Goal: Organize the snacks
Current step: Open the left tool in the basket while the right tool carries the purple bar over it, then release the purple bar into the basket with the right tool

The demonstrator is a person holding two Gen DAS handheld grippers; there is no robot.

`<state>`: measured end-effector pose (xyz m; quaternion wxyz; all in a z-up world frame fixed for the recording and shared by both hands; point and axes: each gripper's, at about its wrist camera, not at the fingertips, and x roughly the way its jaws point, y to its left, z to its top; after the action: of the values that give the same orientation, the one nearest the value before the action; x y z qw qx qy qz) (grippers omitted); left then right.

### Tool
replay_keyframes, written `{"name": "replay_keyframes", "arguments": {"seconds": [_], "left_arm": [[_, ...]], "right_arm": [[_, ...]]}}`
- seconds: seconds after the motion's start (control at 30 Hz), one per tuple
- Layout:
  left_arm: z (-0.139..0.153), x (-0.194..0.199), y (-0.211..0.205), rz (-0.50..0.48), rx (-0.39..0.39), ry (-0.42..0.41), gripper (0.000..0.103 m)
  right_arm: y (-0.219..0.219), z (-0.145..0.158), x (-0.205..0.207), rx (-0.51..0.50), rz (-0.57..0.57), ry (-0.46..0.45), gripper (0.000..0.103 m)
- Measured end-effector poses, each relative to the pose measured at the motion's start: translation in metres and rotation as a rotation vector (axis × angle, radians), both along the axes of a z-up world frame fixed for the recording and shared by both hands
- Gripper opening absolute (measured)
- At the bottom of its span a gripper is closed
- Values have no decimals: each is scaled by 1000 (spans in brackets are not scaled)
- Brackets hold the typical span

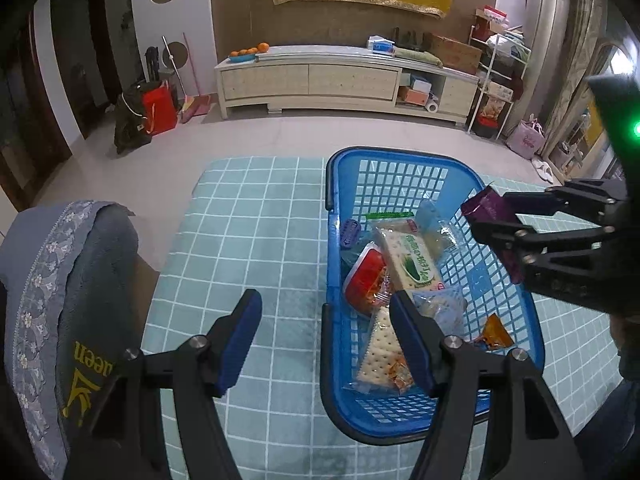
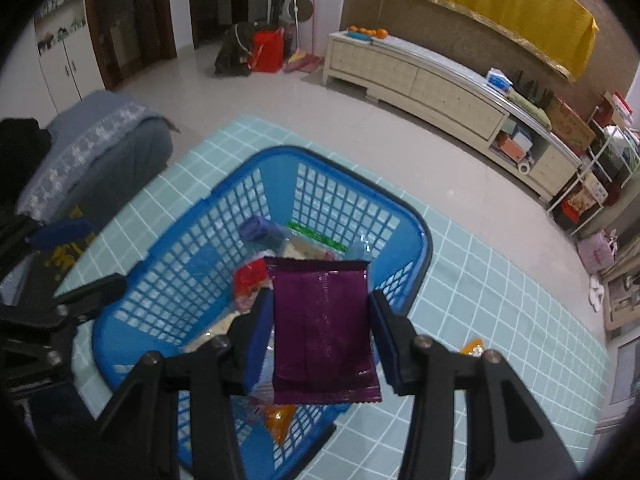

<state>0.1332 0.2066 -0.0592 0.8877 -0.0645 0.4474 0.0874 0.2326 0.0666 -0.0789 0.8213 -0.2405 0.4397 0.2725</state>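
Note:
A blue plastic basket [image 1: 400,168] stands on the teal checked tablecloth [image 1: 256,216] and holds several snacks: a cracker pack with green print [image 1: 412,258], a red packet [image 1: 366,276] and a clear cracker pack [image 1: 380,354]. My right gripper [image 2: 320,332] is shut on a purple snack packet [image 2: 324,328] and holds it above the basket [image 2: 168,280]. It also shows in the left wrist view [image 1: 492,220] over the basket's right side. My left gripper [image 1: 324,338] is open and empty, low over the basket's left rim.
An orange packet [image 1: 496,334] lies in the basket's near right corner. A blue-grey cloth-covered chair back [image 1: 60,300] stands at the table's left edge. A long cream cabinet [image 1: 340,80] lines the far wall across the tiled floor.

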Motion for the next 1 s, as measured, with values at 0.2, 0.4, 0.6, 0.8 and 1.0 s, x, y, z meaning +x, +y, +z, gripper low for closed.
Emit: {"name": "replay_keyframes", "arguments": {"seconds": [0.2,0.4,0.6,0.8,1.0], "left_arm": [[-8,0,7,10,-21,12,64],[-6,-1,8,9,-31,-5,64],[-7,-2,4,14,-40,3,64],[-6,-3,-5,-12,-41,15,64],[2,-3,-20,-36,-45,-2,64]], "right_arm": [[0,-21,8,-49,-19,2,52],[3,-18,4,-62,-13,-22,52],[4,-23,2,-81,-20,-14,64],[-14,-12,-3,-26,-62,-25,85],[-43,8,-7,30,-124,-29,86]]}}
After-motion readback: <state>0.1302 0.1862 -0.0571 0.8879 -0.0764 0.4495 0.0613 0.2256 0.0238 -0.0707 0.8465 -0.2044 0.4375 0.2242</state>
